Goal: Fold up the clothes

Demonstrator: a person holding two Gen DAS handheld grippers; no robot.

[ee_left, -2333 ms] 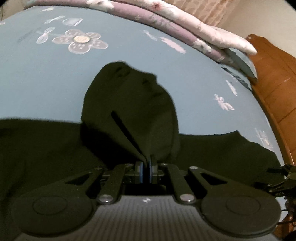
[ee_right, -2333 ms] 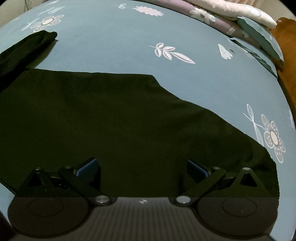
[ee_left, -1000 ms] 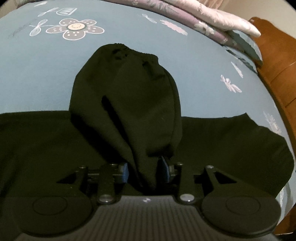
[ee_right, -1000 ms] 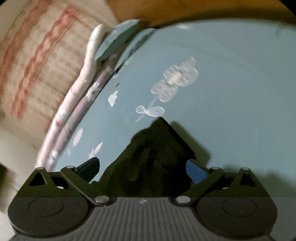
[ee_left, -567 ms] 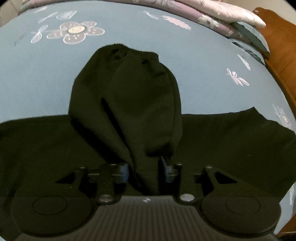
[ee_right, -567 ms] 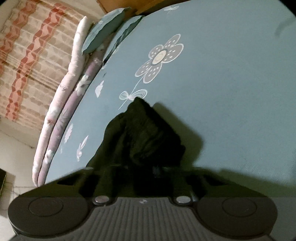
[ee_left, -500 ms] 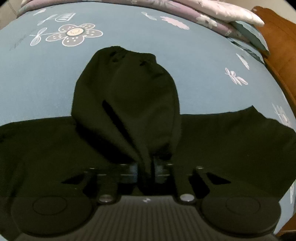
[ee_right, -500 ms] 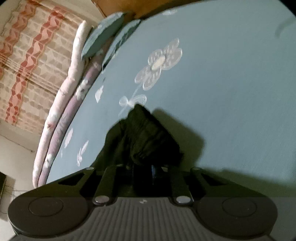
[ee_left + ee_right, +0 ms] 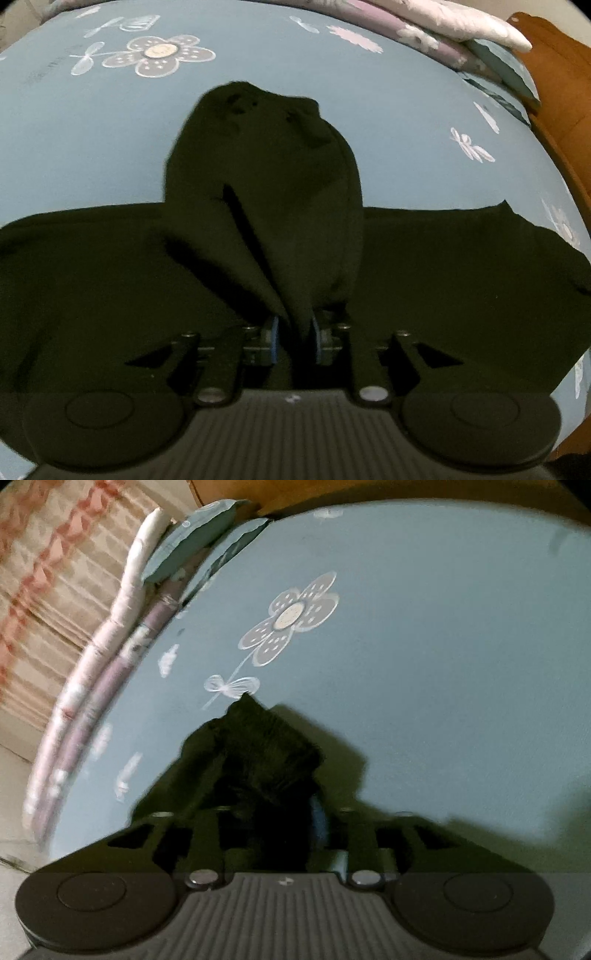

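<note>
since a second ago the right gripper (image 9: 280, 816) has swung to the black garment's (image 9: 266, 192) bunched end, both grippers' jaws just reopening around cloth; whether either grips it, i cannot tell. garment sprawls mid-bed (image 9: 406, 110), lifted fold held for turning over. dark fabric hides seams.

A bedroom at home: a bed sheet (image 9: 388, 122) with flower prints ahead of the jaws, folded quilts (image 9: 436, 22), a wooden headboard (image 9: 561, 81) beyond
</note>
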